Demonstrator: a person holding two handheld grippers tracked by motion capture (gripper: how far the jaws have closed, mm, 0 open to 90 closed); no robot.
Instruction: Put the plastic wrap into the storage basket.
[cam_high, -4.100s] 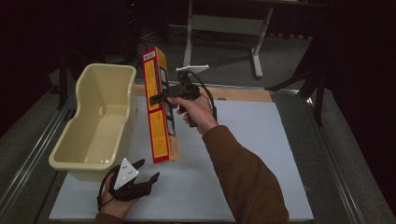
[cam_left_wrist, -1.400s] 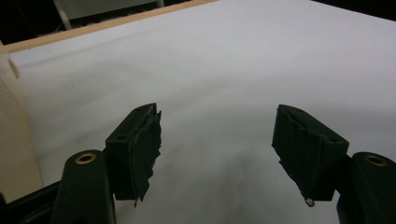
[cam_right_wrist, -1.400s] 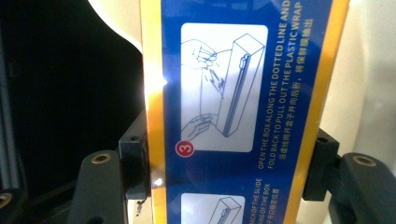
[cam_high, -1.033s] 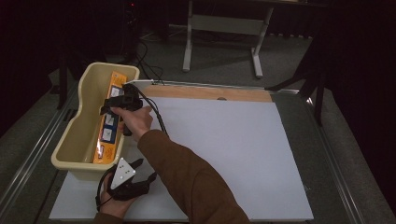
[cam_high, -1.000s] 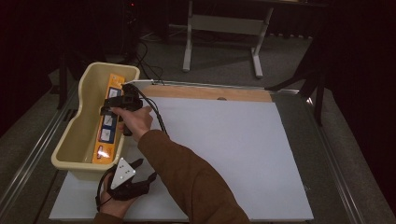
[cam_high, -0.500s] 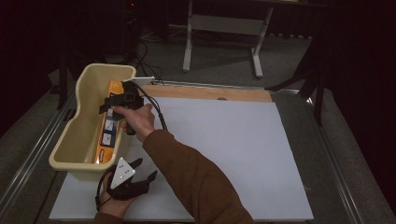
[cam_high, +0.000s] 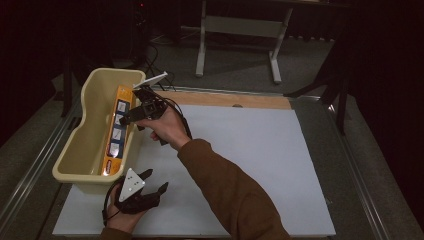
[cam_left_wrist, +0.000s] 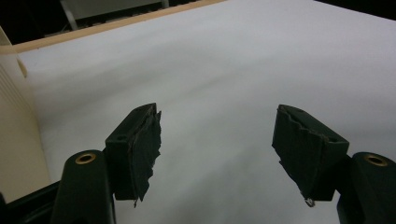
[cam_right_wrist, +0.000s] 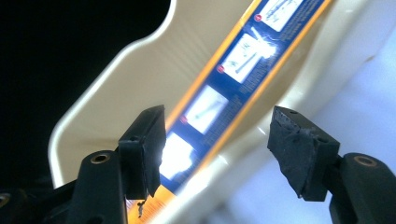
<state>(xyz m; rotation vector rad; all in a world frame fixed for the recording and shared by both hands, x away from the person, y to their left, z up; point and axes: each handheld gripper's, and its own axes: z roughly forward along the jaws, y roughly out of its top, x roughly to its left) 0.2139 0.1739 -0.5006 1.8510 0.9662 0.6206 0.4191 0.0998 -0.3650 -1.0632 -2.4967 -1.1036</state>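
An orange and blue box (cam_high: 116, 131) leans on edge along the right inner wall of the cream plastic bin (cam_high: 85, 100). In the right gripper view the box (cam_right_wrist: 233, 79) lies beyond the jaws, inside the bin (cam_right_wrist: 140, 79). My right gripper (cam_high: 131, 116) hovers over the bin's right rim. Its jaws have just been closing, but they stand apart with nothing between them (cam_right_wrist: 217, 149). My left gripper (cam_high: 156, 181) rests on the white board near the bin's front corner, open and holding nothing (cam_left_wrist: 217, 149).
The white board (cam_high: 260, 165) covers the tabletop to the right of the bin, with a wooden strip (cam_high: 225, 100) along its far edge. Metal rails (cam_high: 30, 170) run along the table's sides. A stand's legs (cam_high: 235, 30) are on the floor behind.
The box, held upright over the table four seconds ago, now lies in the bin. Over the last second my right gripper rose off it and drew back over the rim. The left gripper stayed still.
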